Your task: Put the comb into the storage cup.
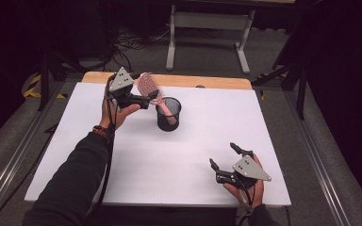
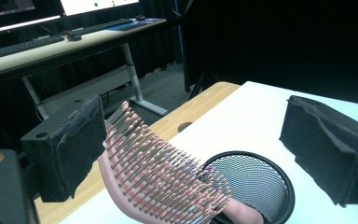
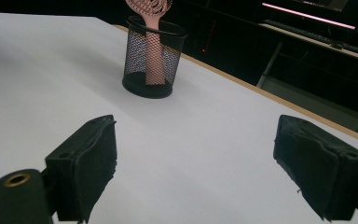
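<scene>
A pink hairbrush [image 1: 146,81] stands handle-down in a black mesh cup [image 1: 168,114] at the back of the white table top [image 1: 136,165], its head leaning out to the left. My left gripper [image 1: 147,90] hovers at the brush head with its jaws spread wide. In the left gripper view the bristles [image 2: 163,177] lie close beside the left pad [image 2: 70,144], while the other pad stands well clear over the cup [image 2: 261,186]. My right gripper [image 1: 222,154] rests open near the front right edge, nothing between its jaws [image 3: 196,163], facing the cup [image 3: 151,56].
A strip of wooden table edge [image 1: 207,81] runs behind the white top. Beyond it stands a desk with white legs [image 1: 207,21], and cables lie on the floor. Metal rails flank the table on both sides.
</scene>
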A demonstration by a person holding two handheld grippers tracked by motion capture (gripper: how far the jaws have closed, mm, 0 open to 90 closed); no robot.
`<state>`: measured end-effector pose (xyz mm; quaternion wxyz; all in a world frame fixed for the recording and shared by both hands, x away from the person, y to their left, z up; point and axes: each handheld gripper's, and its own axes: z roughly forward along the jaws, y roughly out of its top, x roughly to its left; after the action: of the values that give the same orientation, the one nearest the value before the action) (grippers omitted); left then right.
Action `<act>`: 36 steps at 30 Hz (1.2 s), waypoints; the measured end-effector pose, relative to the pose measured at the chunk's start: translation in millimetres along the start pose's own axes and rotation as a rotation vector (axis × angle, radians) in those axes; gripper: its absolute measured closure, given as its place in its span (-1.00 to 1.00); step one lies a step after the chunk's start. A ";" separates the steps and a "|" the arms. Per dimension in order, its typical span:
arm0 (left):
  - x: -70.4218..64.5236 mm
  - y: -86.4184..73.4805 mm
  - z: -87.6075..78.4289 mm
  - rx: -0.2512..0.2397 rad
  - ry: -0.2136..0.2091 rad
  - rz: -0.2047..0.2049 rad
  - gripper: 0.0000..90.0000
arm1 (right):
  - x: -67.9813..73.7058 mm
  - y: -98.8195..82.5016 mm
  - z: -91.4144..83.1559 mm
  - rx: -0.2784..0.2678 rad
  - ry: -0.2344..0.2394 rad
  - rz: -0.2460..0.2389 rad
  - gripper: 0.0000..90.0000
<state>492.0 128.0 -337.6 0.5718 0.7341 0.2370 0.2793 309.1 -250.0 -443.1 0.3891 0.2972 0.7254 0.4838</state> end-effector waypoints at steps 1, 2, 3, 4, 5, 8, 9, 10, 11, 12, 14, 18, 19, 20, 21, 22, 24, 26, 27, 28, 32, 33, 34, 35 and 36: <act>-0.3 0.5 -0.5 -0.002 -0.003 0.003 -0.83 | -0.2 0.0 0.0 0.000 0.000 0.000 -0.69; -0.7 0.8 -0.9 -0.001 -0.005 0.000 -0.82 | -0.3 -0.1 -0.1 -0.002 -0.002 0.001 -0.69; -1.2 1.0 -1.5 -0.002 -0.008 -0.003 -0.82 | -0.4 -0.1 -0.2 -0.002 -0.001 0.001 -0.69; -2.0 1.3 -1.8 -0.003 -0.008 -0.004 -0.82 | -0.4 -0.1 -0.2 -0.003 -0.002 0.001 -0.69; -2.2 2.0 -2.3 -0.002 -0.008 0.004 -0.82 | -0.3 0.0 -0.2 -0.003 -0.002 0.001 -0.69; -3.9 3.3 -4.0 -0.007 -0.016 0.005 -0.82 | -0.4 0.1 -0.3 -0.004 -0.002 0.002 -0.69; -4.8 3.8 -4.7 -0.007 -0.018 0.008 -0.82 | -0.3 0.1 -0.4 -0.003 -0.001 0.001 -0.69; -5.3 4.0 -5.1 -0.008 -0.021 0.009 -0.82 | -0.3 0.2 -0.4 -0.004 -0.001 -0.001 -0.69; -6.0 4.2 -5.9 -0.005 -0.020 0.013 -0.82 | -0.4 0.1 -0.4 -0.005 -0.001 0.002 -0.69; -6.5 4.3 -6.2 -0.004 -0.020 0.017 -0.82 | -0.6 0.1 -0.3 -0.005 -0.001 0.002 -0.69; -7.5 4.6 -7.2 -0.004 -0.024 0.024 -0.82 | -0.7 0.1 -0.2 -0.005 -0.002 0.002 -0.69; -7.5 4.9 -10.9 -0.007 -0.026 0.023 -0.82 | -0.7 0.2 -0.5 -0.006 -0.002 0.003 -0.69; -7.4 5.0 -11.9 -0.008 -0.028 0.022 -0.82 | -0.6 0.2 -0.6 -0.007 -0.004 0.002 -0.69; -7.7 4.9 -12.6 -0.008 -0.026 0.025 -0.82 | -0.7 0.3 -0.8 -0.008 -0.004 0.003 -0.69; -7.9 5.0 -13.3 -0.005 -0.025 0.028 -0.82 | -0.7 0.3 -0.9 -0.008 -0.003 0.003 -0.69; -8.0 5.0 -14.4 -0.005 -0.026 0.031 -0.82 | -0.7 0.4 -1.0 -0.009 -0.004 0.003 -0.69; -7.6 5.1 -16.8 -0.003 -0.029 0.037 -0.82 | -0.9 0.5 -1.2 -0.009 -0.005 0.004 -0.69; -7.6 5.3 -19.1 -0.003 -0.033 0.040 -0.81 | -0.9 0.6 -1.2 -0.009 -0.006 0.003 -0.69; -7.9 5.4 -20.1 -0.003 -0.037 0.039 -0.81 | -0.9 0.6 -1.2 -0.010 -0.006 0.004 -0.69; -7.8 5.6 -20.8 -0.003 -0.034 0.046 -0.81 | -0.8 0.6 -1.0 -0.010 -0.005 0.004 -0.69; -9.0 6.2 -24.0 -0.001 -0.043 0.054 -0.81 | -0.5 0.7 -0.9 -0.011 -0.005 0.005 -0.69; -9.4 6.4 -24.5 -0.003 -0.048 0.053 -0.81 | -0.4 0.7 -0.9 -0.011 -0.006 0.004 -0.69; -9.8 6.9 -25.0 -0.003 -0.050 0.058 -0.81 | -0.4 0.7 -1.0 -0.012 -0.006 0.005 -0.69; -10.6 7.5 -25.4 -0.002 -0.046 0.062 -0.81 | -0.4 0.7 -1.0 -0.012 -0.005 0.007 -0.69; -11.2 8.1 -26.2 -0.001 -0.051 0.066 -0.81 | -0.4 0.8 -0.9 -0.012 -0.006 0.006 -0.69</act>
<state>466.2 137.2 -326.3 0.5683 0.7483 0.1979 0.2793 308.5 -250.5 -442.1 0.3915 0.2983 0.7206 0.4883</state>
